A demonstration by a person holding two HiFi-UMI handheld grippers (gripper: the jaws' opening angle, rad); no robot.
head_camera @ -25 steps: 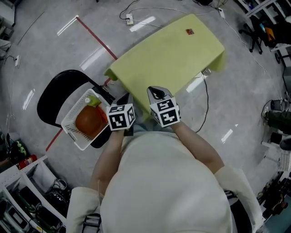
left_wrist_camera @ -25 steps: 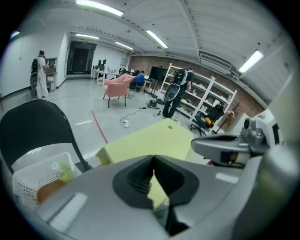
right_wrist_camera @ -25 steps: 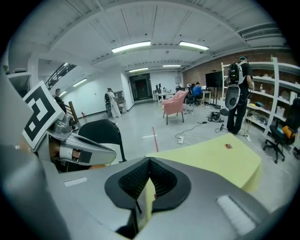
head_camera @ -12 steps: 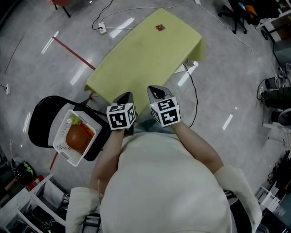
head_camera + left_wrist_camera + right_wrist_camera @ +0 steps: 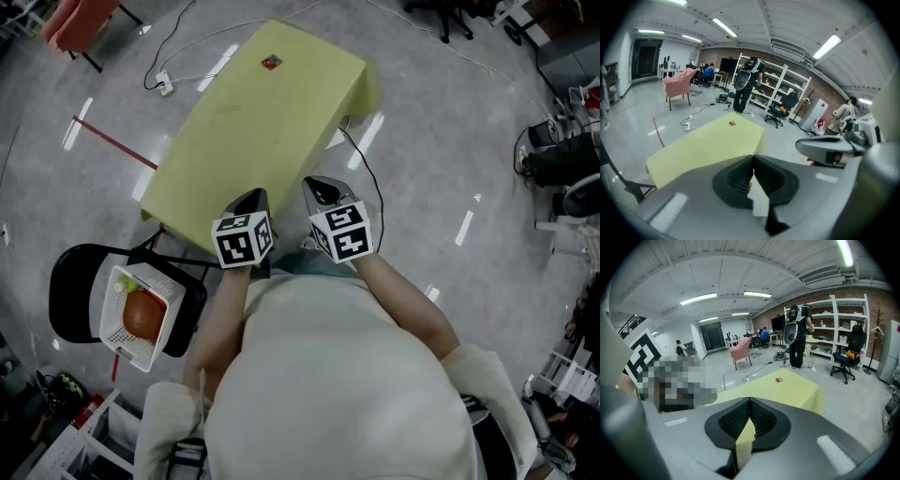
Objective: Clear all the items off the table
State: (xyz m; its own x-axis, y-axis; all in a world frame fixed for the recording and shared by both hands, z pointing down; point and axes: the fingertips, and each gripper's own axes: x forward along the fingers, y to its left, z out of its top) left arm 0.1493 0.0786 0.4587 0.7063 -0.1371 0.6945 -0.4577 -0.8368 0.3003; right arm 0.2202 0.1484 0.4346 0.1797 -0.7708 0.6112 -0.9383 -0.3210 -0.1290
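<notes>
A table under a yellow-green cloth (image 5: 253,131) stands ahead of me, bare except for a small red thing (image 5: 271,63) near its far end. My left gripper (image 5: 255,199) and right gripper (image 5: 319,187) hover side by side at the near edge, both shut with nothing between the jaws. In the left gripper view the left gripper (image 5: 752,157) points over the cloth (image 5: 703,145) toward the red thing (image 5: 731,123). The right gripper (image 5: 749,401) points over the cloth too, toward the red thing (image 5: 778,379). A white basket (image 5: 112,328) to my left holds an orange ball-like thing (image 5: 142,316).
The basket rests on a black chair (image 5: 70,281) at my left. A pink chair (image 5: 80,23), a power strip (image 5: 164,84), cables and a red floor line (image 5: 117,145) lie beyond the table. A person (image 5: 747,79) stands by shelving far off. Equipment crowds the right edge (image 5: 562,159).
The view has swung: the table, chair and basket slid left and down in the head view. Both grippers keep the same place and stay shut.
</notes>
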